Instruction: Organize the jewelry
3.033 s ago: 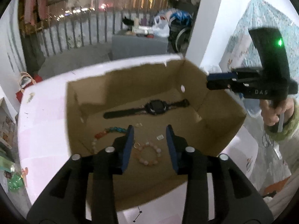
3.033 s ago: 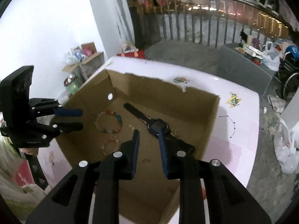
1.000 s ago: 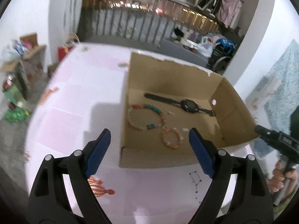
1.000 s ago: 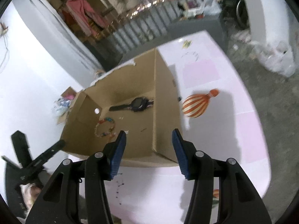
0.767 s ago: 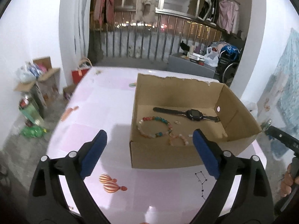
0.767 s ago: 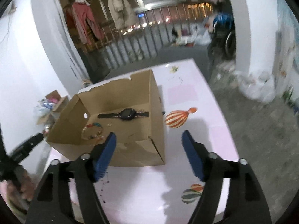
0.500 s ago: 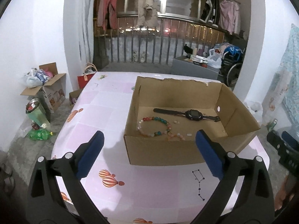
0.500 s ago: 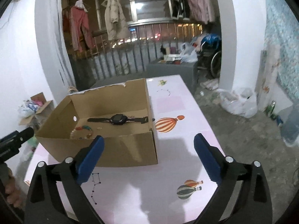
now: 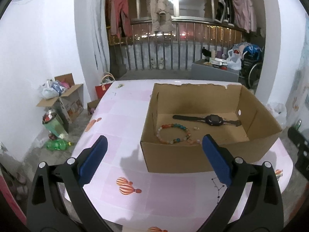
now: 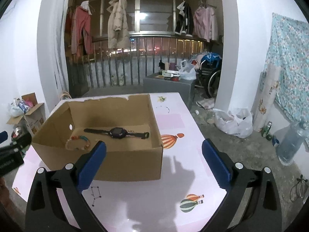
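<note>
An open cardboard box (image 9: 193,160) stands on the pink balloon-print table (image 9: 119,119). Inside it lie a black watch (image 9: 212,119), a multicolour bead bracelet (image 9: 173,133), a tiny earring (image 9: 196,128) and a small pink bracelet (image 9: 193,141) half hidden by the front wall. My left gripper (image 9: 153,141) hovers short of the box's near left corner, open wide and empty. The right wrist view shows the box (image 10: 125,164), the watch (image 10: 117,132) and the bead bracelet (image 10: 78,142). My right gripper (image 10: 154,145) is open and empty in front of the box's near right corner.
The table's near edge lies just below both grippers. On the floor to the left are a carton of bags (image 9: 63,98) and green bottles (image 9: 56,145). To the right are plastic bags (image 10: 231,123) and a water jug (image 10: 291,145). A grey cabinet (image 9: 214,73) stands behind.
Both grippers have backed away from above the box's inside to the table's near side and tipped up towards level. Their jaws have spread from narrow to wide. The jewelry has not moved.
</note>
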